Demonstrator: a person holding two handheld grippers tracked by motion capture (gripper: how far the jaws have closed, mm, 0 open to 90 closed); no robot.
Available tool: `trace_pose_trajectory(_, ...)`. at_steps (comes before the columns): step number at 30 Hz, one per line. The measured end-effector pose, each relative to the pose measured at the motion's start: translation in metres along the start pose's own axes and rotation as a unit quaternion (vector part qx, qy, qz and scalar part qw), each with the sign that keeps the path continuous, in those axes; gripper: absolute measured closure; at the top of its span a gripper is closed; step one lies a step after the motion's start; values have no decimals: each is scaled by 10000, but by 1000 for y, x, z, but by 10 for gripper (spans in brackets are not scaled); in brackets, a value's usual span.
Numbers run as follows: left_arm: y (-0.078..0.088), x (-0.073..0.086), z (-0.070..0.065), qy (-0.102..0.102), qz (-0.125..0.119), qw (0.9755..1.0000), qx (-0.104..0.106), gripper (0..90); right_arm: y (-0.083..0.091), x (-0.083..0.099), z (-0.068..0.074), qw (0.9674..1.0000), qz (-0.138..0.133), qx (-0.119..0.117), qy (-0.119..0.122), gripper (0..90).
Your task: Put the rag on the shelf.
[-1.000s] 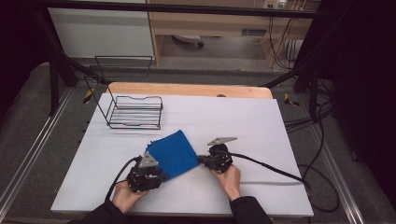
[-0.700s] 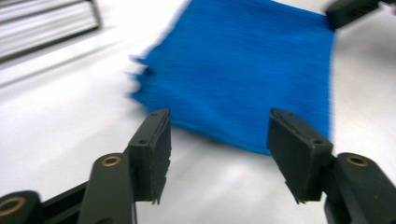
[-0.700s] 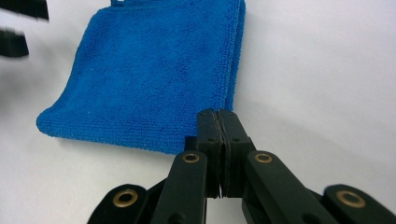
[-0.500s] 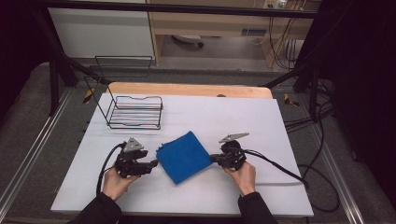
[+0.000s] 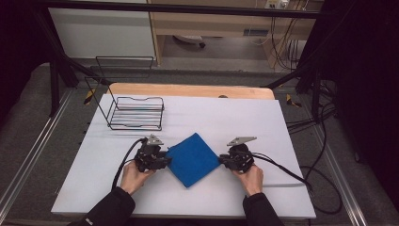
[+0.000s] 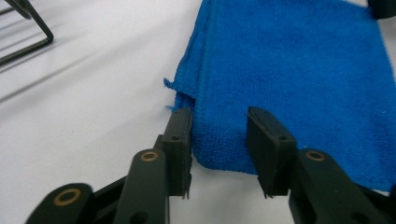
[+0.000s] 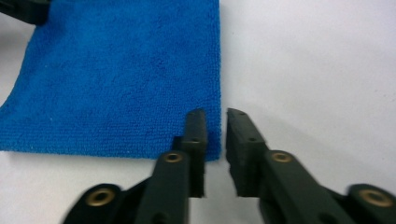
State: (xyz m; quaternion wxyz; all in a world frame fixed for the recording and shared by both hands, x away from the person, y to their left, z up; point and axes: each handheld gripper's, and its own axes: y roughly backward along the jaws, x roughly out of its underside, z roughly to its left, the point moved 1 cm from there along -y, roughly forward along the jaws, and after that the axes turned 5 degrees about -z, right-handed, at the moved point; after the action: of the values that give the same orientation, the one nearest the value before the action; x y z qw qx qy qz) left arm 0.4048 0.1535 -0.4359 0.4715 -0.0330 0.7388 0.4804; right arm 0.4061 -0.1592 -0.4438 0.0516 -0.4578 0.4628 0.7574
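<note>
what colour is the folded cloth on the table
Solid blue cloth, clearest in the left gripper view.

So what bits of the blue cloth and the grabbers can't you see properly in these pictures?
- High view: the jaw tips of the left gripper and right gripper are too small to judge.
- Left gripper view: the blue cloth's far corner is cut off by the top edge.
- Both gripper views: whether the pads pinch the cloth or only hover over it is unclear.
- Left gripper view: the wire rack is cut off at the corner.

No legible text, label, brand, number or sign on any surface in view.
</note>
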Motion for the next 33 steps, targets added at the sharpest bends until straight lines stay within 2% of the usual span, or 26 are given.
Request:
trace_pose_trajectory(4, -2, 1, 0, -12, 28, 10000, 27, 716, 3, 0, 2, 9998, -189, 0, -42, 637)
trace_pose_trajectory(9, 0, 1, -3, -106, -17, 9999, 33, 859, 7, 1, 4, 9997, -247, -8, 29, 550)
trace_pose_trajectory(12, 6, -2, -6, -188, -166, 9997, -7, 871, 10, 1, 5, 9995, -291, 39, 68, 508)
trace_pose_trajectory(14, 13, -7, -9, -375, -301, 9988, -56, 874, 12, 1, 5, 9993, -350, 80, 81, 484)
trace_pose_trajectory(17, 17, -17, -13, -526, -459, 9974, -150, 881, 14, 0, 5, 9988, -466, 125, 85, 458)
trace_pose_trajectory(21, 4, -24, -8, -593, -299, 9973, -321, 884, 14, 0, 6, 9983, -550, 149, 89, 431)
trace_pose_trajectory(23, -6, -23, -2, -464, -109, 9982, -357, 884, 14, 1, 7, 9984, -538, 161, 88, 415)
trace_pose_trajectory(25, -12, -20, 2, -383, 49, 9988, -308, 881, 15, 2, 8, 9984, -532, 173, 90, 402)
trace_pose_trajectory(27, -12, -17, 3, -366, 9, 9985, -404, 850, 16, 2, 9, 9983, -559, 150, 104, 385)
trace_pose_trajectory(28, -11, -16, 4, -381, -38, 9981, -484, 796, 17, 2, 10, 9984, -548, 124, 66, 378)
trace_pose_trajectory(29, -11, -15, 5, -377, -57, 9976, -571, 645, 17, 3, 12, 9984, -564, 60, 0, 354)
trace_pose_trajectory(30, -11, -14, 7, -394, -56, 9971, -648, 601, 17, 3, 13, 9983, -574, 19, -43, 345)
trace_pose_trajectory(31, -12, -13, 8, -394, -59, 9969, -674, 574, 18, 4, 14, 9984, -560, -18, -75, 336)
trace_pose_trajectory(33, -14, -10, 12, -286, 13, 9981, -552, 570, 18, 5, 16, 9985, -551, -20, -46, 329)
